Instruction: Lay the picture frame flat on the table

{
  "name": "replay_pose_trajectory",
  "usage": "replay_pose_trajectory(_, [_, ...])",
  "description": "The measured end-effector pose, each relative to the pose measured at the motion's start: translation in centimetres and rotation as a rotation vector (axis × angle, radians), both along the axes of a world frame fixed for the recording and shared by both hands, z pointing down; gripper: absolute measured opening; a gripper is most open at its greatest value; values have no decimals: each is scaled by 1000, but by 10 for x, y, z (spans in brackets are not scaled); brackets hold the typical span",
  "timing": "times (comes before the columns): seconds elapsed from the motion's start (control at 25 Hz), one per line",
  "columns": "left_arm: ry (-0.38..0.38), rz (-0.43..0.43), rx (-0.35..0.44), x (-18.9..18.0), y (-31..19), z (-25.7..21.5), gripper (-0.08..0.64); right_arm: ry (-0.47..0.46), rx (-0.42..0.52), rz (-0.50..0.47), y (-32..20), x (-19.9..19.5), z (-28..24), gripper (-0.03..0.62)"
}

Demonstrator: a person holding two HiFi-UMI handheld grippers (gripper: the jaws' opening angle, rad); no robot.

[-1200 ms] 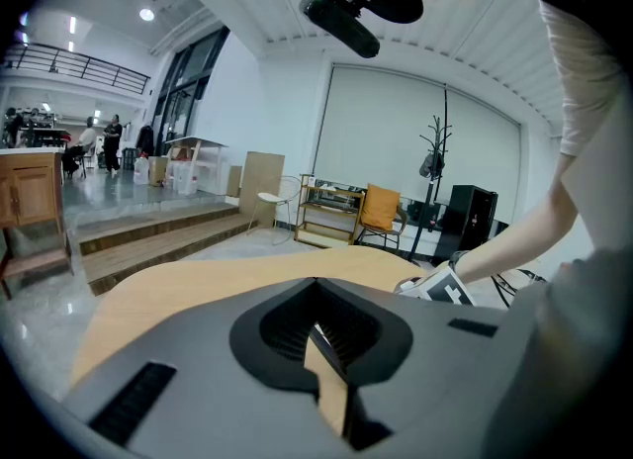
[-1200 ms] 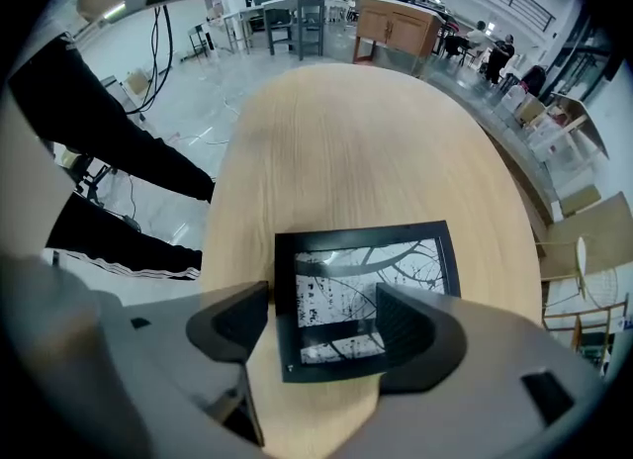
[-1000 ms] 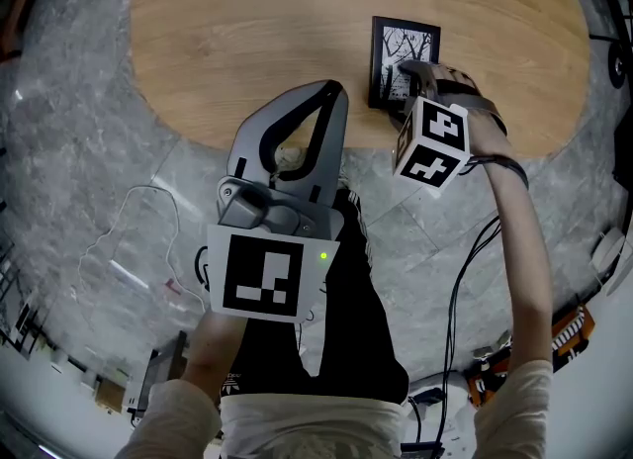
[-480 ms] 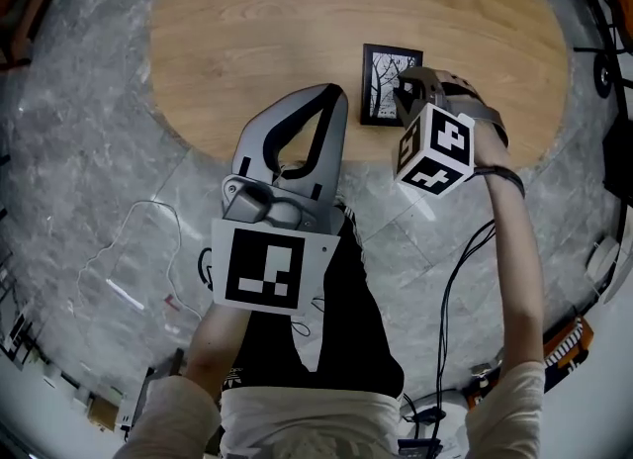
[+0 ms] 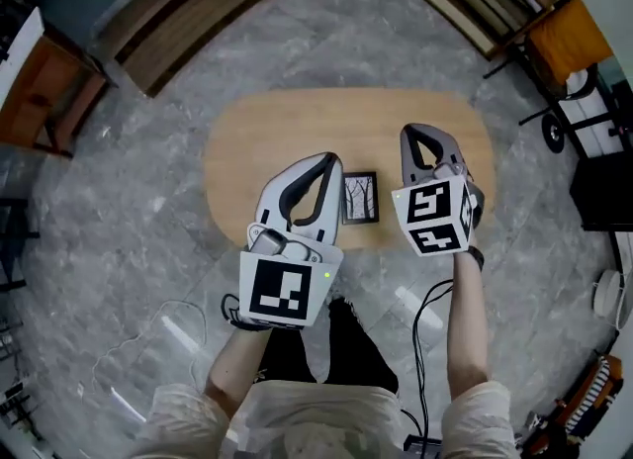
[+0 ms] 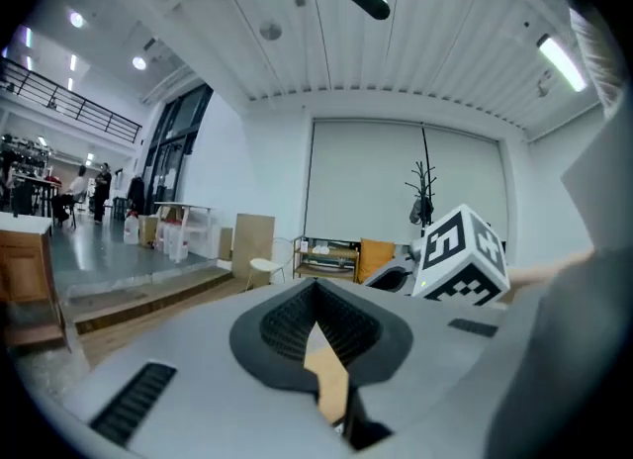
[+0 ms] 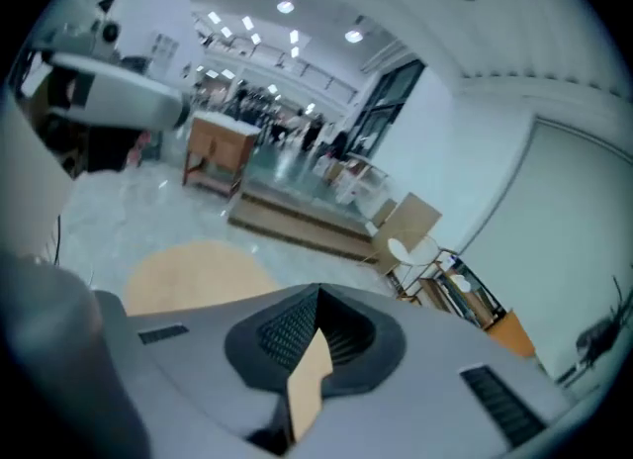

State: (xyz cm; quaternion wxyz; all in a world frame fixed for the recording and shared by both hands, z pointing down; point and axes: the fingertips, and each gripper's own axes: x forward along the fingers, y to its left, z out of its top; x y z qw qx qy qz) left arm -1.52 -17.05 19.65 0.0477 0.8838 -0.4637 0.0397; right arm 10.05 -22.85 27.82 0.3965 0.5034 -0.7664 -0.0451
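Observation:
The black picture frame [image 5: 360, 198], with a drawing of bare trees, lies flat near the front edge of the oval wooden table [image 5: 257, 140]. Both grippers hang high above it and touch nothing. My left gripper [image 5: 329, 161] is to the frame's left in the head view, and its jaws [image 6: 316, 287] meet at the tips with nothing in them. To the frame's right is my right gripper [image 5: 420, 132]. Its jaws [image 7: 316, 295] have just been closing and now stand shut, empty. The table [image 7: 188, 274] shows far below in the right gripper view.
Grey marble floor surrounds the table. Wooden furniture [image 5: 40, 91] stands at the far left, a long wooden step [image 5: 198, 12] behind the table, and shelves with an orange chair [image 5: 569, 37] at the far right. Cables [image 5: 427, 319] trail by the person's legs.
Both grippers have risen well off the table and the head camera with them. The right gripper has drawn off the frame's near right corner and its jaws have shut. The frame stays flat.

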Motion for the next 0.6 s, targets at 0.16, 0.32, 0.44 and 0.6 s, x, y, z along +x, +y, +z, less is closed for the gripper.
replay_pose_trajectory(0.16, [13,-7,16,7,21,-89,9,-318,207,223,43,22,-137,5])
replay_pose_trajectory(0.32, [8,16,96,20,45,-162,9,-467,414,407,103,48,-231,5])
replay_pose_trajectory(0.44, [0,36,143,28,65,-192,9,-494,513,453,148,54,-266,6])
replay_pose_trajectory(0.6, [9,50,165,36,90,-203,9,-518,608,423,196,49,-290,6])
